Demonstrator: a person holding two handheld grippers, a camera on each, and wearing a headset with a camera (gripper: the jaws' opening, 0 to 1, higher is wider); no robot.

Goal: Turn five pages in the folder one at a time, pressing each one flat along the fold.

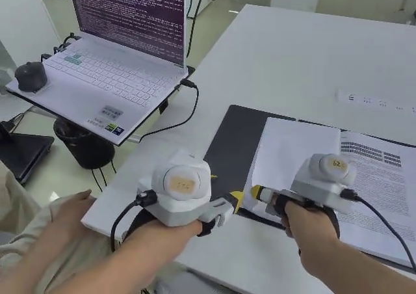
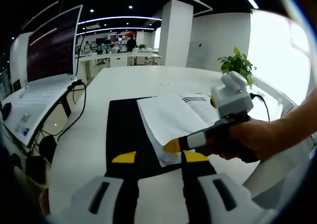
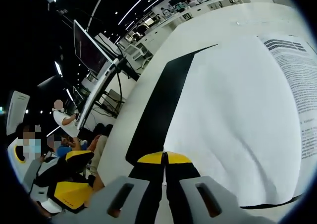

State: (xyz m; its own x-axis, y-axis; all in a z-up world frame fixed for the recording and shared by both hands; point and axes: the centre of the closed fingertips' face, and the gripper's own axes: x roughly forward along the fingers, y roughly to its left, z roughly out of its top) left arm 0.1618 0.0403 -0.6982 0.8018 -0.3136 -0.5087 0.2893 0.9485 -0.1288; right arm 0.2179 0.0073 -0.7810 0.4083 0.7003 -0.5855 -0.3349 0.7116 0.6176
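The black folder (image 1: pixel 234 144) lies open at 4 o'clock in the head view. The right gripper (image 3: pixel 164 158) has its jaws closed tight at the corner of a blank page (image 1: pixel 292 154). The left gripper (image 2: pixel 159 157) has its jaws wide apart. The print on the next sheet (image 1: pixel 383 173) is too small to read.

Black folder (image 1: pixel 231 144); white page (image 1: pixel 296 147); white table (image 1: pixel 292 53)
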